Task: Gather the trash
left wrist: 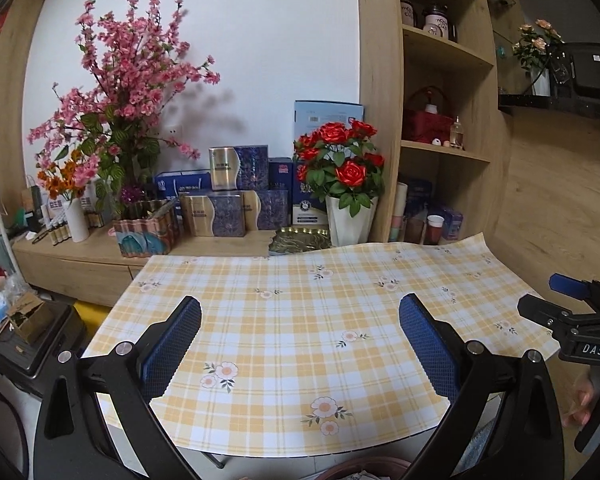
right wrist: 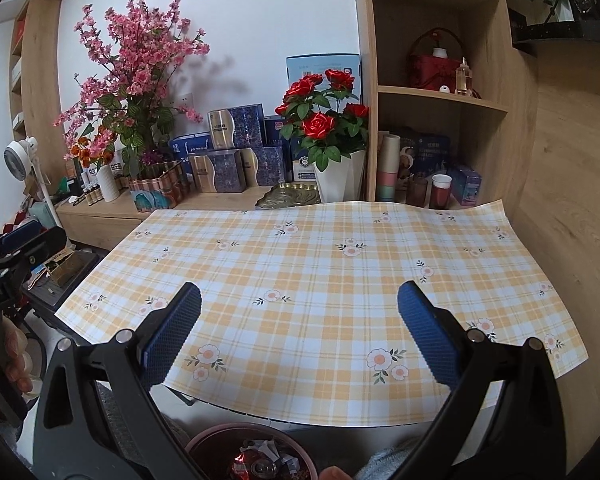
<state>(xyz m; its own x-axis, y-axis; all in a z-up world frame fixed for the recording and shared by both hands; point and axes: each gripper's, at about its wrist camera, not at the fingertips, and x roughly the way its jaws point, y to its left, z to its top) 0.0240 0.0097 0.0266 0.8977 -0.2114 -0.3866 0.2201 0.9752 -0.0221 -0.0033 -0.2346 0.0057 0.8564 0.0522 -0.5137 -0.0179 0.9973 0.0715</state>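
Left gripper (left wrist: 300,344) was spread wide, nothing between the blue pads; right gripper (right wrist: 299,334) likewise, wide and empty. Both hovered over the checked tablecloth (right wrist: 320,272), which showed no trash on it.

The trash sat below the near table edge in a pinkish round bin (right wrist: 204,440): a crushed red can (right wrist: 254,468) among white paper scraps (right wrist: 268,450). In the left wrist view only the bin's rim showed.

Judgement: the can would be light, thin-walled and slick, easily dented; best pinched across the crumpled body, not the rim. The scraps would be near weightless and floppy, so pinch a raised fold.
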